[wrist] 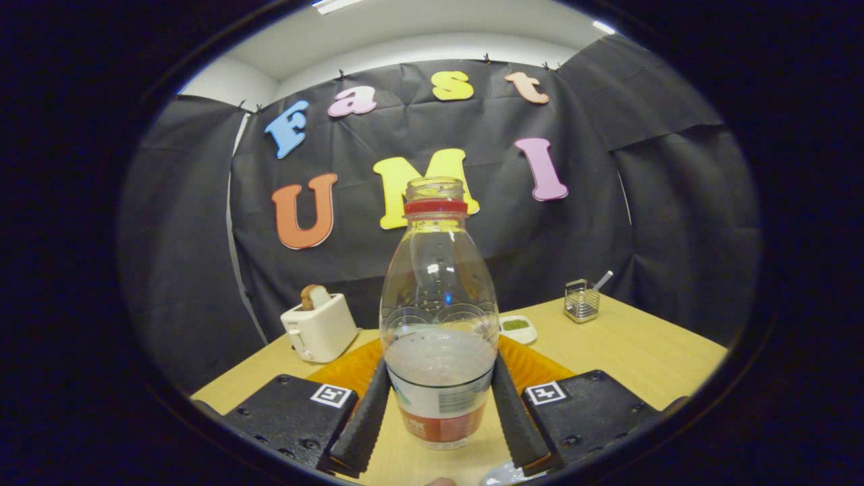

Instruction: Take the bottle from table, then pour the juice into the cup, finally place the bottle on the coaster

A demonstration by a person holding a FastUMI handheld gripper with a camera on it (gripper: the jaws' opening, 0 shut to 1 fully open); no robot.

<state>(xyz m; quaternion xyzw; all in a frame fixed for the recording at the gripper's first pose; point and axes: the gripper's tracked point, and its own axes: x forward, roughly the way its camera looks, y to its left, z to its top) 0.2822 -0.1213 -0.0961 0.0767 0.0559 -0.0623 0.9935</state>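
At the far left of the wooden counter (648,351) stands a white toaster (318,331) with a slice of bread (314,295) poking out of its slot, set close to the black cloth wall. Just right of it, an orange coaster (351,368) lies flat on the counter, its ribbed rim showing on both sides behind the bottle.

In the middle, a clear plastic bottle (439,317) stands upright, uncapped, with a red ring around its neck and a label around its lower part. It holds pale cloudy juice in roughly its lower third. The tongs (439,405) are closed around it: the left finger (364,418) lies against the bottle's left side and the right finger (520,418) against its right side, both pressing at label height, so the bottle sits gripped between them. Whether its base rests on the counter or is just lifted off it is not clear.

Behind the bottle's right shoulder sits a small white dish (518,328) with something green in it. Farther right, well apart, a wire mesh holder (582,301) stands near the back of the counter, a pale utensil handle (602,279) leaning out of it.
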